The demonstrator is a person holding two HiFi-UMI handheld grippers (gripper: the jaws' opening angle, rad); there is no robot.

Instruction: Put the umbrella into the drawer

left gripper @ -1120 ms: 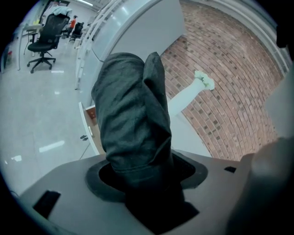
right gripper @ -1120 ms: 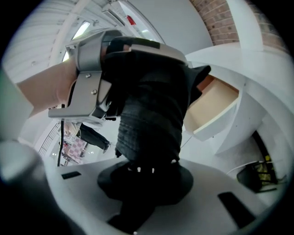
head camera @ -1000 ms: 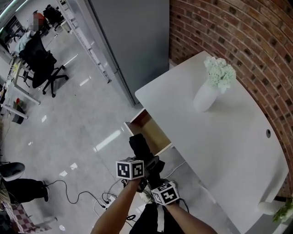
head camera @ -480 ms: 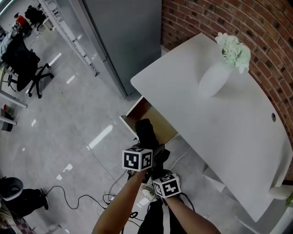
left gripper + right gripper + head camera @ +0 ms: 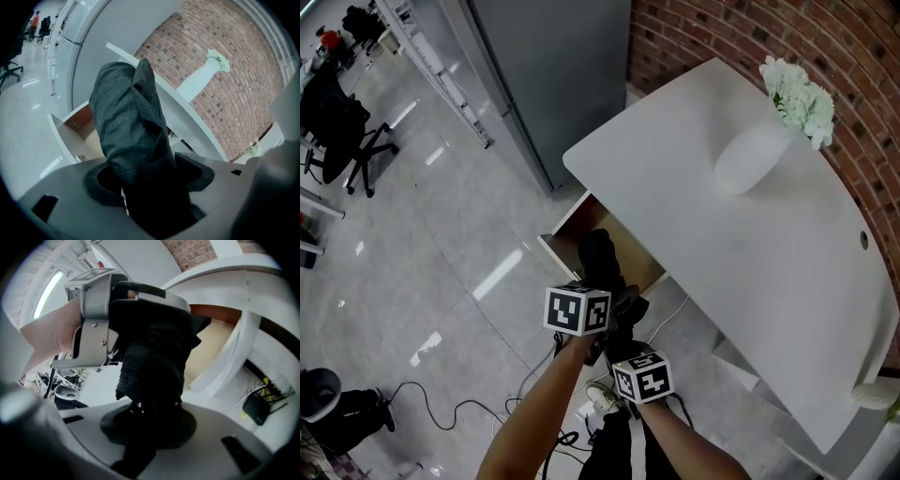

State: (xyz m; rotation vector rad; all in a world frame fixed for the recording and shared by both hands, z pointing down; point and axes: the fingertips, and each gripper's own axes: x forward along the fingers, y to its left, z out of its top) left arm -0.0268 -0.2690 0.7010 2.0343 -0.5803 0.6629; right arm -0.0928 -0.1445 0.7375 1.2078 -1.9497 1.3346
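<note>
A folded black umbrella (image 5: 598, 255) hangs tip-first over the open wooden drawer (image 5: 639, 264) under the white desk (image 5: 722, 272). My left gripper (image 5: 602, 286) is shut on the umbrella's middle. Its jaws have just been opening, and the dark fabric (image 5: 129, 122) still fills the gap between them. My right gripper (image 5: 619, 339) is shut on the umbrella's near end (image 5: 154, 352), just behind the left one. In the left gripper view the drawer (image 5: 77, 126) lies below and left of the umbrella. In the right gripper view the drawer (image 5: 211, 348) lies just beyond it.
A white vase (image 5: 750, 155) with pale flowers (image 5: 797, 94) stands on the desk by the brick wall (image 5: 741, 37). A grey cabinet (image 5: 544, 75) is left of the desk. Cables (image 5: 534, 394) and a power strip lie on the floor by my feet. An office chair (image 5: 342, 131) stands far left.
Both grippers have carried the umbrella down and toward the desk. Its tip now sits over the drawer opening rather than short of it.
</note>
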